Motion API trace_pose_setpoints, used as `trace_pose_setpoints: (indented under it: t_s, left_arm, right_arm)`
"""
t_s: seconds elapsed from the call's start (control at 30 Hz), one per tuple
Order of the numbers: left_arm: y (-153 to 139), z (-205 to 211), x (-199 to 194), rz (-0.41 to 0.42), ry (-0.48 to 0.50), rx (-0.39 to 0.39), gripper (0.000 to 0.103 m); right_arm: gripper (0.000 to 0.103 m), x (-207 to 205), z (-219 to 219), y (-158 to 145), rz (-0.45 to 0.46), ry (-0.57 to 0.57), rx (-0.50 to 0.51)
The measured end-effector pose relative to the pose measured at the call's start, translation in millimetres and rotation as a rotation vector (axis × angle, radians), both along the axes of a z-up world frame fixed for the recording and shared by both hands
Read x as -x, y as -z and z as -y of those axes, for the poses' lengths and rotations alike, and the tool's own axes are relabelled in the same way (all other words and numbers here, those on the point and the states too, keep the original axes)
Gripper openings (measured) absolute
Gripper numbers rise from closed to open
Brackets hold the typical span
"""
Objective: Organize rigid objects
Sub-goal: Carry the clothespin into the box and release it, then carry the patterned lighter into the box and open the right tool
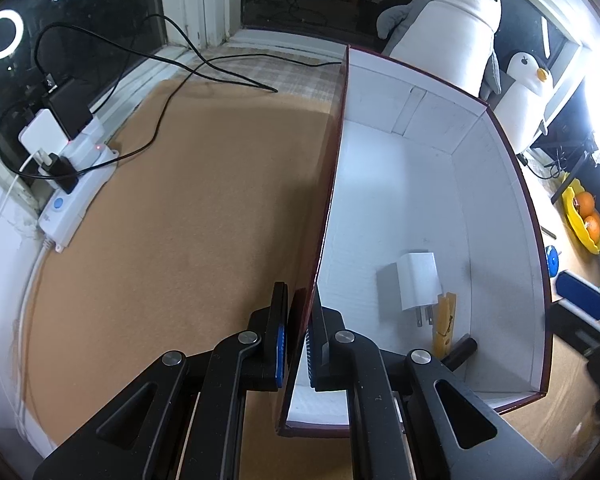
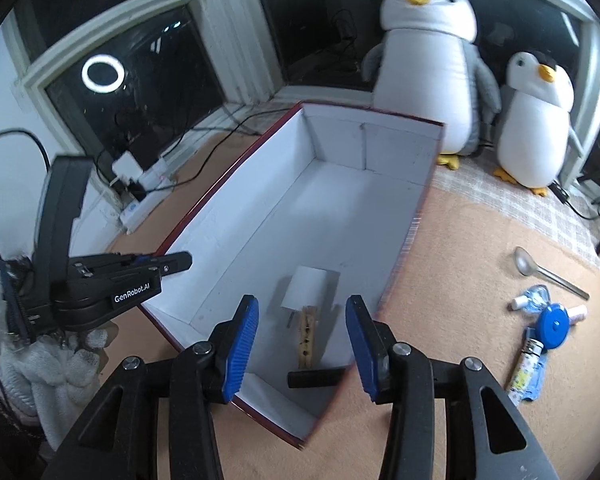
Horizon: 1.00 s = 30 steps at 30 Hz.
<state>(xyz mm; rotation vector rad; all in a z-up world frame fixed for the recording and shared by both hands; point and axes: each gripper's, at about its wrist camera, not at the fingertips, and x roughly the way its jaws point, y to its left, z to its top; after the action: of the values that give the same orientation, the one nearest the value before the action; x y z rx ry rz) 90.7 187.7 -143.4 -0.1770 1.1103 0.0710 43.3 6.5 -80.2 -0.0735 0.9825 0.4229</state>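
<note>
A long box, white inside and dark red outside, lies on the tan mat. My left gripper is shut on its left wall, one pad on each side. From the right wrist view it shows at that wall of the box. On the box floor near its front end lie a white charger plug, a wooden clothespin and a short black cylinder. My right gripper hangs open above that end, holding nothing.
Right of the box on the mat lie a spoon, a blue tape measure and small tubes. Two plush penguins stand behind. A power strip with cables sits left; a yellow bowl of oranges is far right.
</note>
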Motion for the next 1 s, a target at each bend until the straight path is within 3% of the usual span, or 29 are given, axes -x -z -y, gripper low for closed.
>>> trace_pose_setpoints:
  t_s: [0.33,0.63,1.0]
  left_arm:
    - [3.8,2.1,-5.4,-0.032,-0.007,-0.019,0.007]
    - [5.7,9.1,-11.4,-0.064,-0.012,-0.057,0.010]
    - [7.7,14.4,-16.5,-0.089,-0.028,-0.096,0.011]
  right_arm:
    - [0.042,5.2,94.7,-5.2,0.008,0.207,-0.031]
    - [0.042,-2.7,179.9,35.4,-0.095,0.355,-0.005]
    - [0.041,-31.2,187.9,70.8,-0.184,0.338,0.032]
